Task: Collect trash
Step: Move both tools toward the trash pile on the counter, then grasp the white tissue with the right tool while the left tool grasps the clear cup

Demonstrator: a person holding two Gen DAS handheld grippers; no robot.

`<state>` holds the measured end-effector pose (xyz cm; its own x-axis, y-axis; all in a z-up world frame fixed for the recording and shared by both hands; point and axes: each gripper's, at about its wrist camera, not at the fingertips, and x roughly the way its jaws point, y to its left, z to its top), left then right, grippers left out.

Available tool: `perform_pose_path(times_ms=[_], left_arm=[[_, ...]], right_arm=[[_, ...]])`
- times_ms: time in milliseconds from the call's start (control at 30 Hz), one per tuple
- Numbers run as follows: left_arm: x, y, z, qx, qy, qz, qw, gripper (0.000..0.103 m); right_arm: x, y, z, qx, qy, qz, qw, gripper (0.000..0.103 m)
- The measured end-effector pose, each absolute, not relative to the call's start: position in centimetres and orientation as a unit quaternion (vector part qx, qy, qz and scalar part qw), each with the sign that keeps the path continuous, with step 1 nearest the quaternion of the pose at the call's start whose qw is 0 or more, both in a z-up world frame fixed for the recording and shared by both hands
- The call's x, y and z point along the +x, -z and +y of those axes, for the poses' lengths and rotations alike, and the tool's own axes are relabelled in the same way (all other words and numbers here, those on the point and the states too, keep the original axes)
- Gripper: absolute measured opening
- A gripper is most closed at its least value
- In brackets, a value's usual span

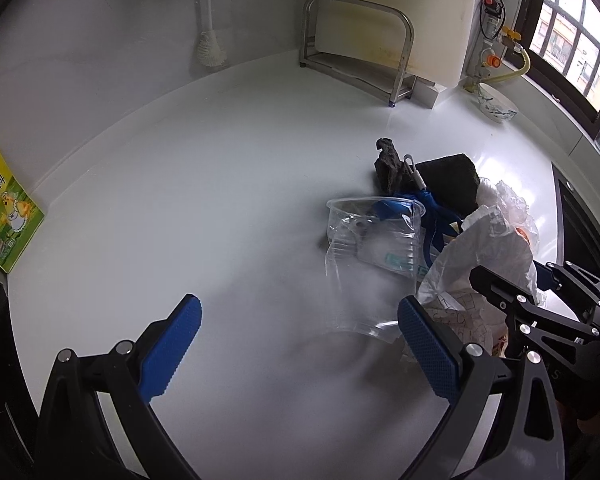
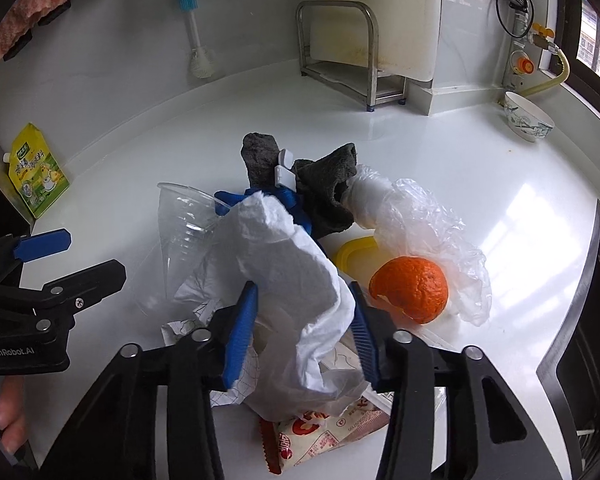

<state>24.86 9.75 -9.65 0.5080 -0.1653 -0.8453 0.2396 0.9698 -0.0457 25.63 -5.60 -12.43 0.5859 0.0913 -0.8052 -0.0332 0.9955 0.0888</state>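
Between the blue pads of the right gripper (image 2: 304,328) a crumpled white paper towel (image 2: 292,264) is pinched; the jaws are pressed onto it from both sides. The towel's long axis runs away from the fingers, up and slightly left, its free end reaching over the clear plastic cup (image 2: 184,232). Just right of the right fingers an orange peel (image 2: 412,288) is noted, touching a crumpled clear plastic glove (image 2: 432,232); beneath the fingers a red-and-white snack wrapper (image 2: 320,436) lies flat on the white countertop (image 2: 480,184).

The left gripper (image 1: 296,344) is spread wide and holds nothing. The whole pile lies ahead and right of it; the cup (image 1: 372,232), on its side with its mouth toward the back wall, is well beyond its right pad (image 1: 428,344).

Judgement: the right gripper is the nearer arm to the pile and already loaded, so a lift along the towel's axis should clear the cup. The cup seems the closest item for the left.
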Motion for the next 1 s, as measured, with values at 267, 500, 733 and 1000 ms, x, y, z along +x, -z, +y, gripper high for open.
perform_pose_path(times_ms=[267, 500, 733, 1000], left_arm=[[25.2, 10.3, 9.4, 0.03, 0.135, 0.487, 0.862, 0.097], [25.8, 10.4, 8.5, 0.024, 0.149, 0.481, 0.864, 0.097], [26.4, 11.3, 7.0, 0.034, 0.16, 0.483, 0.86, 0.097], [27.2, 12.9, 5.8, 0.056, 0.148, 0.478, 0.864, 0.097]], right_arm=[[25.1, 11.1, -6.6, 0.069, -0.033, 0.434, 0.898, 0.008], [24.1, 9.6, -9.0, 0.116, -0.008, 0.405, 0.907, 0.006], [23.1, 9.1, -11.0, 0.137, 0.017, 0.396, 0.908, 0.006], [22.5, 9.5, -11.0, 0.146, 0.015, 0.401, 0.904, 0.006]])
